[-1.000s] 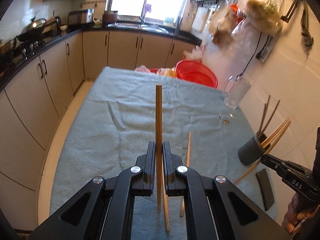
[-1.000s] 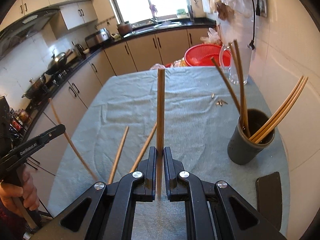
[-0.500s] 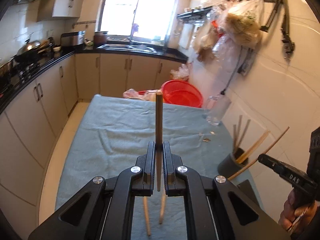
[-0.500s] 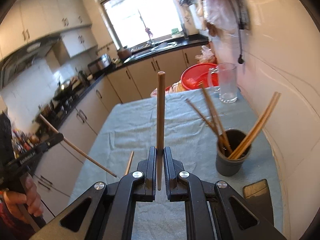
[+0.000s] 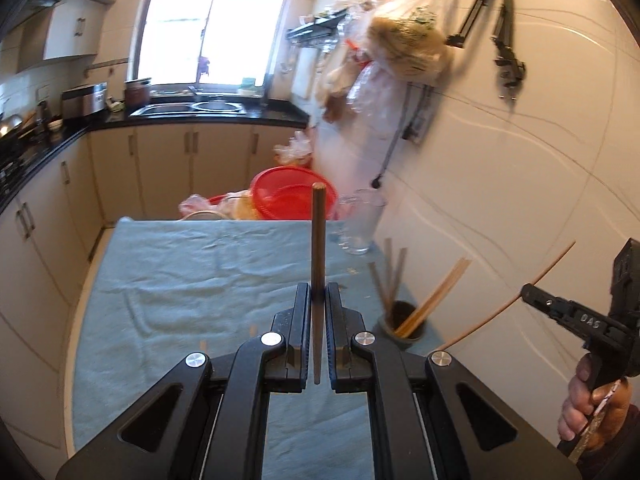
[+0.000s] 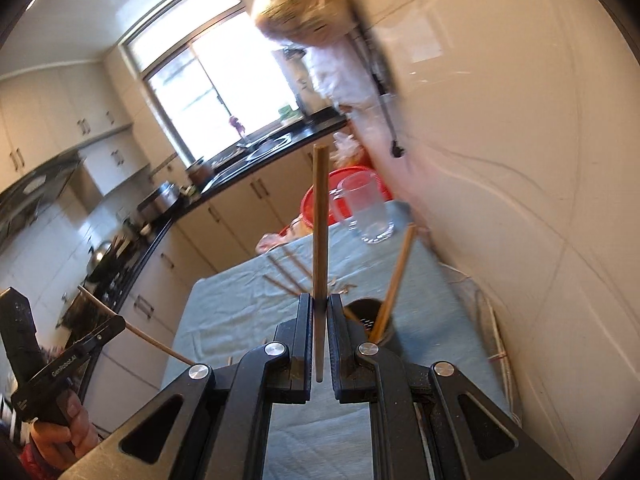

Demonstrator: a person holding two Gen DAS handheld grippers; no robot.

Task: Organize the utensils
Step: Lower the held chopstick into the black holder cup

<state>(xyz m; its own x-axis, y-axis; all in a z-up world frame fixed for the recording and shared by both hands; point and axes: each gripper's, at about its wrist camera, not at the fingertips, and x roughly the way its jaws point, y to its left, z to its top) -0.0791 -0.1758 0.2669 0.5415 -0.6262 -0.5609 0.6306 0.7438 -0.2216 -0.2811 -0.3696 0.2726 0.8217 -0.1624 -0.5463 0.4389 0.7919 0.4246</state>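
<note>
My left gripper (image 5: 318, 292) is shut on a wooden chopstick (image 5: 318, 240) that stands upright between its pads, high above the teal cloth (image 5: 192, 280). My right gripper (image 6: 319, 300) is shut on a second chopstick (image 6: 320, 220) in the same way. A dark cup (image 5: 402, 324) with several chopsticks leaning in it stands by the right wall; in the right wrist view the cup (image 6: 374, 320) sits just behind my right fingers. Each gripper shows in the other's view: the right gripper (image 5: 527, 293) with its chopstick (image 5: 516, 304), and the left gripper (image 6: 118, 323) with its chopstick (image 6: 154, 342).
A glass pitcher (image 5: 362, 224) and a red basin (image 5: 294, 196) stand at the table's far end. Plastic bags (image 5: 400, 52) hang on the tiled wall to the right. Cabinets and a black counter (image 5: 200, 118) run along the left and back. A hand (image 5: 588, 404) grips the right tool.
Both grippers have risen and pulled back with their chopsticks, so the table looks farther off. The cup has slid toward the middle of both views. The right view has rolled.
</note>
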